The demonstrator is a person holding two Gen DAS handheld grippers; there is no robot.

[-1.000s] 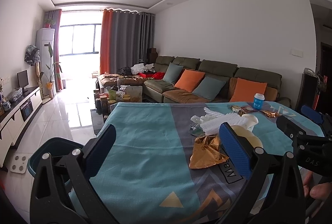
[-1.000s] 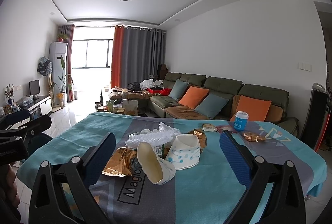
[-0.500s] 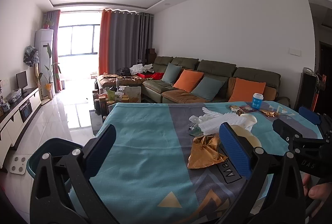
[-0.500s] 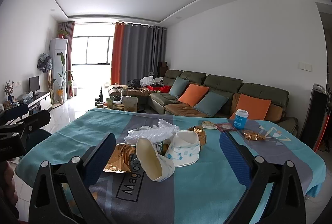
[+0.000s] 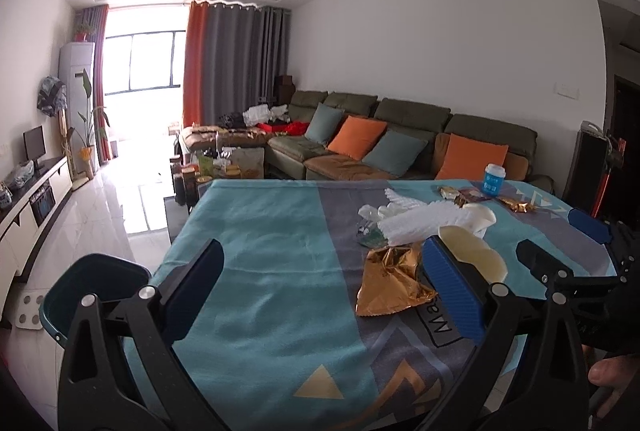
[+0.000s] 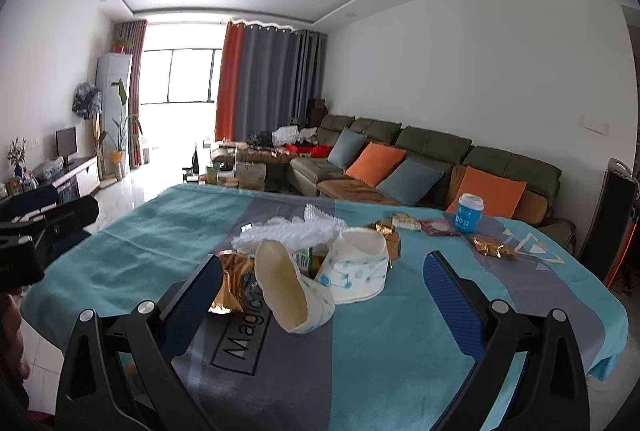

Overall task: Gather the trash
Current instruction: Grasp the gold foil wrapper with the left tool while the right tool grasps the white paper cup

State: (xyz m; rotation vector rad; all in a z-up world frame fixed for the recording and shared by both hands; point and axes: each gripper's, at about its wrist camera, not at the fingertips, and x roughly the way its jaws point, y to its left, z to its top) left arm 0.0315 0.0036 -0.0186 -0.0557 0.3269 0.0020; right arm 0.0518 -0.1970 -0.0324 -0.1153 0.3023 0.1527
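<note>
Trash lies in a heap mid-table: a crumpled gold foil wrapper (image 5: 390,281) (image 6: 232,281), two squashed paper cups (image 6: 294,297) (image 6: 356,269), and white crinkled plastic (image 5: 420,221) (image 6: 292,231). Smaller wrappers (image 6: 490,246) (image 6: 406,222) lie farther back beside a blue cup (image 6: 469,218) (image 5: 493,181). My left gripper (image 5: 324,289) is open above the teal cloth, left of the foil wrapper. My right gripper (image 6: 324,293) is open, with the nearer cup between its fingers but untouched. A dark teal bin (image 5: 94,289) stands on the floor at the table's left.
The table (image 6: 420,363) wears a teal and grey cloth. Behind it are a green sofa (image 6: 420,167) with orange and blue cushions, a cluttered coffee table (image 5: 224,163) and a TV unit (image 5: 28,195). A hand (image 5: 612,371) shows at the right edge.
Both grippers have moved forward toward the trash heap, which now looks nearer. The right gripper now frames the nearer paper cup. Nothing was taken hold of.
</note>
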